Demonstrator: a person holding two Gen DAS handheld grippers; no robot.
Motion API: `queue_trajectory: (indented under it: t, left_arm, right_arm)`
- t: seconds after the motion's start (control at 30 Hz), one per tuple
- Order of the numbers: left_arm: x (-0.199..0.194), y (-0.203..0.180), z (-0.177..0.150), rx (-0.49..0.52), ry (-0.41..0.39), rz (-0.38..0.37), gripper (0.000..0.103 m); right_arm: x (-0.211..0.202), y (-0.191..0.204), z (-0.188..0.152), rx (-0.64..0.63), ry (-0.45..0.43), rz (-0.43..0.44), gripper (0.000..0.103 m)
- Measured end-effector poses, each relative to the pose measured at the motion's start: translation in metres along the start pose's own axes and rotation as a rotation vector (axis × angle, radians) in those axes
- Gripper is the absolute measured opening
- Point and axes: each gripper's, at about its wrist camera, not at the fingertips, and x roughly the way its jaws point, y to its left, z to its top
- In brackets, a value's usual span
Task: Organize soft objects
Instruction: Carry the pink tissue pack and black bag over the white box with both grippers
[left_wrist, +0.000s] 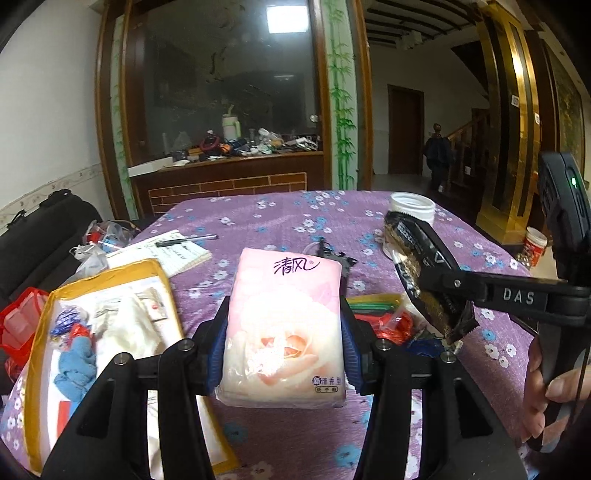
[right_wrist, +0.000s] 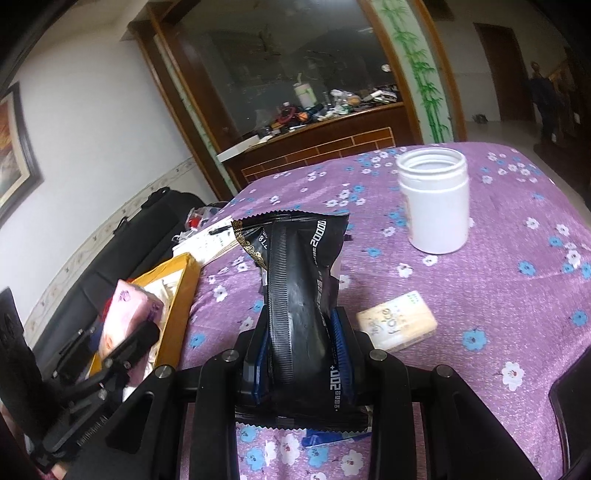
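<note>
A: Pink plastic wrap is what the left wrist view shows first: the left claw (left_wrist: 284, 332) is clenched on a tissue pack (left_wrist: 282, 325), both blue pads pressed into its sides, the pack lifted off the purple worktop (left_wrist: 280, 218).

B: So which step is that?

A: Carrying, I'd judge. The pack is already picked up and not yet put away. An open yellow-rimmed box (left_wrist: 40, 339) lies just left of the claw, with a blue cloth (left_wrist: 75, 363) and white things inside. The next move probably calls for swinging left over that box and letting go only once the pack is above the opening.

B: And the hand's pose?

A: The claw tilts gently downward across the worktop. To its right, the right claw (left_wrist: 432, 280) reaches in sideways, with fingers (left_wrist: 535, 384) of a hand wrapped round its handle.

B: Now the right wrist view.

A: The right claw (right_wrist: 303, 354) is grasping a black snack bag (right_wrist: 299, 306), squeezed at its middle so both ends flare. It too points somewhat down, with the view rolled. A white jar (right_wrist: 434, 203) stands ahead to its right, and a small beige packet (right_wrist: 397, 325) lies just beside the right finger. The box (right_wrist: 181, 295) sits to its left, beyond the left claw (right_wrist: 125, 347), so the bag would have to follow the tissue pack (right_wrist: 127, 314) there without the claws colliding.
</note>
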Motion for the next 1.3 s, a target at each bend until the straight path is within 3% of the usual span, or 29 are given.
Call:
queue_trajectory:
  t: [0.4, 0.7, 0.93, 1.17, 1.3]
  left_arm:
    - [-0.020, 0.051, -0.013, -0.065, -0.047, 0.062, 0.049]
    - [-0.022, 0.112, -0.026, -0.206, 0.001, 0.093, 0.050]
    - [-0.027, 0.167, -0.040, -0.297, 0.026, 0.179, 0.050]
    - [-0.019, 0.206, -0.059, -0.392, 0.095, 0.209, 0.050]
    - [-0.010, 0.216, -0.066, -0.432, 0.131, 0.186, 0.050]
  right_arm:
    - [0.012, 0.038, -0.006, -0.077, 0.041, 0.035, 0.032]
    - [0.031, 0.096, -0.012, -0.069, 0.126, 0.173, 0.031]
    - [0.047, 0.152, -0.019, -0.124, 0.171, 0.252, 0.031]
    - [0.073, 0.198, -0.034, -0.187, 0.236, 0.261, 0.031]
    - [0.089, 0.214, -0.045, -0.227, 0.264, 0.223, 0.031]
